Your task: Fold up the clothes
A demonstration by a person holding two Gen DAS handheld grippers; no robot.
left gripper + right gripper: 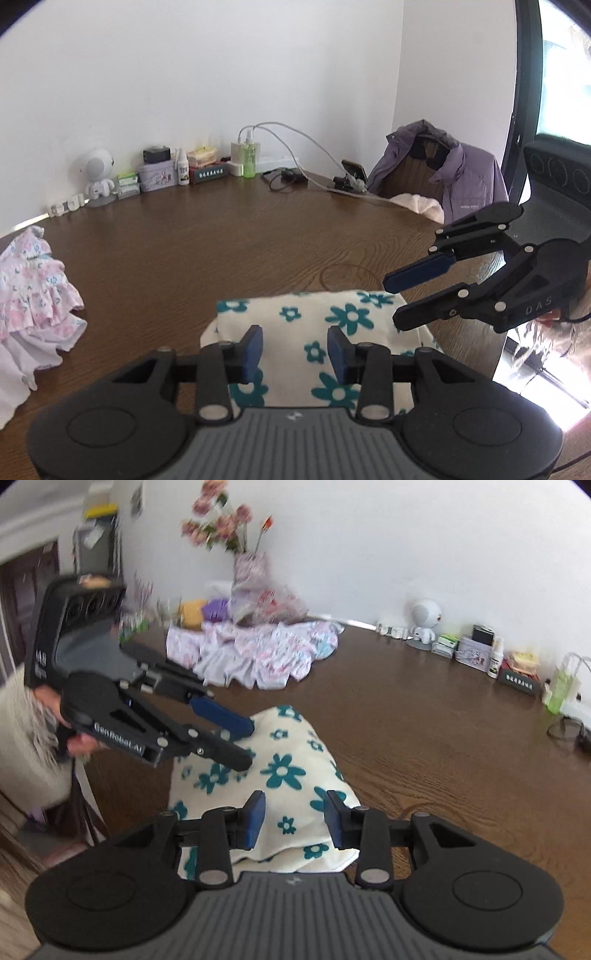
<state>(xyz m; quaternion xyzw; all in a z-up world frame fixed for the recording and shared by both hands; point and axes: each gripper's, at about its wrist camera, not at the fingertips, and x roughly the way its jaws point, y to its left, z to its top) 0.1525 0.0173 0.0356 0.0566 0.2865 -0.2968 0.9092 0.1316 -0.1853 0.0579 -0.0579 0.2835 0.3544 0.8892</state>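
A folded cream cloth with teal flowers [314, 325] [288, 771] lies on the brown wooden table [221, 240] [424, 720] near its front edge. My left gripper [295, 350] hovers just above the cloth's near part, jaws apart, nothing between the blue pads. In the right wrist view the left gripper [250, 744] hangs over the cloth's left side. My right gripper [295, 819] is open above the cloth's near end with nothing in it. From the left wrist view the right gripper [391, 302] sits at the cloth's right corner, its fingers spread.
A pile of pink floral clothes [33, 295] [255, 653] lies at the table's left. Small boxes, bottles [249, 158] and a white figurine [98, 173] line the wall. A phone on a stand [352, 175], cables, and a chair with a purple jacket [461, 173] are at the far right.
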